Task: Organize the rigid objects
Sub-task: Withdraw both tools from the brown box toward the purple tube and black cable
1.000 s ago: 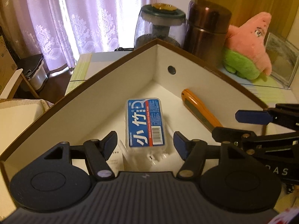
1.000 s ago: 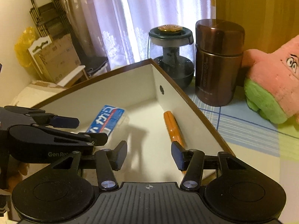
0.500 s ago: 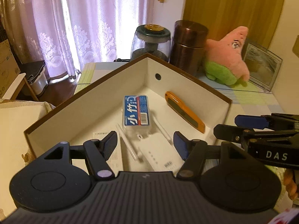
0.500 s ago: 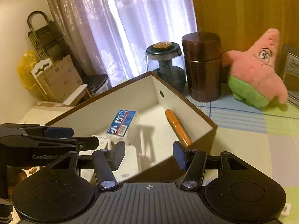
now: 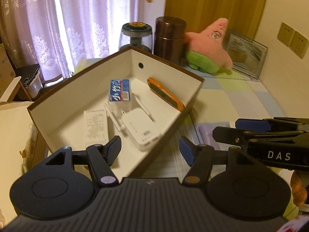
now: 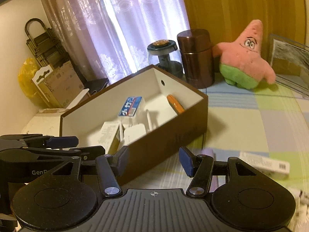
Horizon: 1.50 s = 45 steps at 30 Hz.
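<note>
A brown box [image 5: 81, 89] [image 6: 173, 141] with a white inside stands on the table. In it lie a blue-labelled plastic case [image 5: 120, 92] [image 6: 131, 106], an orange utility knife [image 5: 166, 96] [image 6: 174, 103], a white router with antennas [image 5: 141, 129] [image 6: 135, 133] and a paper slip [image 5: 95, 125]. My left gripper [image 5: 150, 150] hangs open and empty above the box's near corner. My right gripper [image 6: 153, 160] is open and empty too, in front of the box's outer wall. Each gripper shows at the edge of the other's view.
Behind the box stand a glass jar [image 6: 164, 58], a brown canister [image 6: 197, 58], a pink and green plush star [image 6: 245, 60] and a picture frame [image 5: 245, 56]. A small white carton [image 6: 264, 164] and a lilac object [image 6: 208, 152] lie on the checked tablecloth at the right.
Both grippers have pulled back and risen from inside the box; the whole box, the router and the paper slip have come into view. Both stay empty.
</note>
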### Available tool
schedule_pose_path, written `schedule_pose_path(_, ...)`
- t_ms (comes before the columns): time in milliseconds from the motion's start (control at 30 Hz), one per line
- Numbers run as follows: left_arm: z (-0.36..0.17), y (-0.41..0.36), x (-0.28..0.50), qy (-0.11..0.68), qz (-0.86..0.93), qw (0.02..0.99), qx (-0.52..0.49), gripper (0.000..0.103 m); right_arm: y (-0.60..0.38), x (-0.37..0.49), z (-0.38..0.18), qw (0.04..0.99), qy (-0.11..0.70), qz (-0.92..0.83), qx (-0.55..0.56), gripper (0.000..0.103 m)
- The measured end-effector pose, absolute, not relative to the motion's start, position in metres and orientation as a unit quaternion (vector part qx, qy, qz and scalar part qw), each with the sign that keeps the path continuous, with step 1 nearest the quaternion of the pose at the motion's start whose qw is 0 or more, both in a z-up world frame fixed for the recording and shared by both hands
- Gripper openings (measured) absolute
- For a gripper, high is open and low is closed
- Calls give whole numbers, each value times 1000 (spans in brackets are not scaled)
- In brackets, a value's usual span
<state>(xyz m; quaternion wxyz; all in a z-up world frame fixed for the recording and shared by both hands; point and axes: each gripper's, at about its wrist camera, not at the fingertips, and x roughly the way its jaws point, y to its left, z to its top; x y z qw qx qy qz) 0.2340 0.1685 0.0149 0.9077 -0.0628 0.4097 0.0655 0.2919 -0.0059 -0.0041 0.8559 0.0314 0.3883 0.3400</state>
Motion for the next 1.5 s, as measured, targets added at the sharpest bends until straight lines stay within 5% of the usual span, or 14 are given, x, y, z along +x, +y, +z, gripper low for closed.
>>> schedule_pose_path(1500, -40, 39, 205, 485, -2, 875, -4, 62, -133, 233, -52, 863, 433, 256, 46, 54)
